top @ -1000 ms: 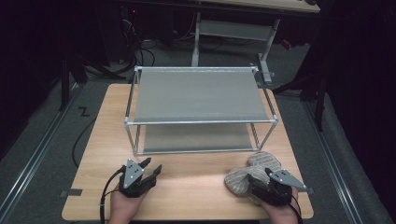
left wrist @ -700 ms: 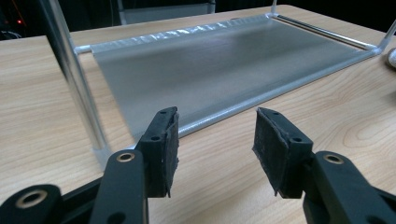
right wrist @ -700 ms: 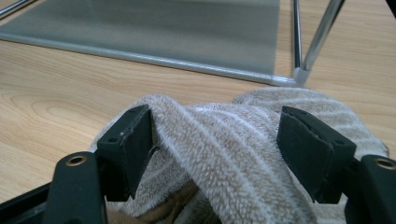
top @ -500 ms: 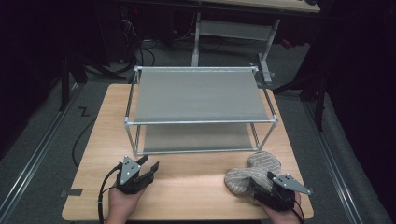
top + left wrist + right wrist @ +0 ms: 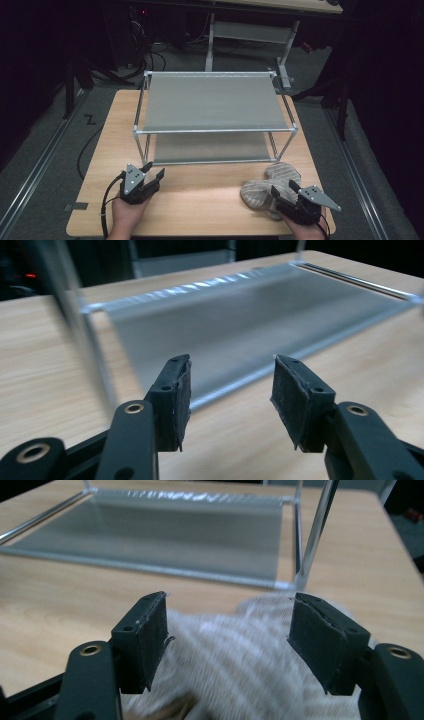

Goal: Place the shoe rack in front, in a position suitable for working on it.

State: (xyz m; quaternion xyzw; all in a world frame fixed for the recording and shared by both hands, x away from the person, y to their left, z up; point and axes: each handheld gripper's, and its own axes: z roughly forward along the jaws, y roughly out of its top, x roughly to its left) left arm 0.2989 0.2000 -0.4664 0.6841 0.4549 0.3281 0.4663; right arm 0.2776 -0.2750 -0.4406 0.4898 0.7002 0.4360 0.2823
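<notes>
Both grippers stand spread wide, holding nothing. High view: wooden table (image 5: 200,200) in a dark room, a two-tier metal rack (image 5: 212,117) at twelve o'clock; left gripper (image 5: 150,177) at seven, right gripper (image 5: 284,189) at five beside a striped slipper (image 5: 270,187). Left gripper view: pads (image 5: 182,395) apart over bare wood. Right gripper view: pads (image 5: 152,630) flank the slipper (image 5: 235,665); contact unclear.

table: light wooden top (image 5: 200,200), lit from above | floor: grey (image 5: 50,165), black cables (image 5: 150,55) trailing at the back left, tape mark (image 5: 90,119) left of the table | rails: metal track (image 5: 35,172) on the left, another (image 5: 357,170) on the right | behind: second bench frame with pale legs (image 5: 250,35) | surroundings: dark
</notes>
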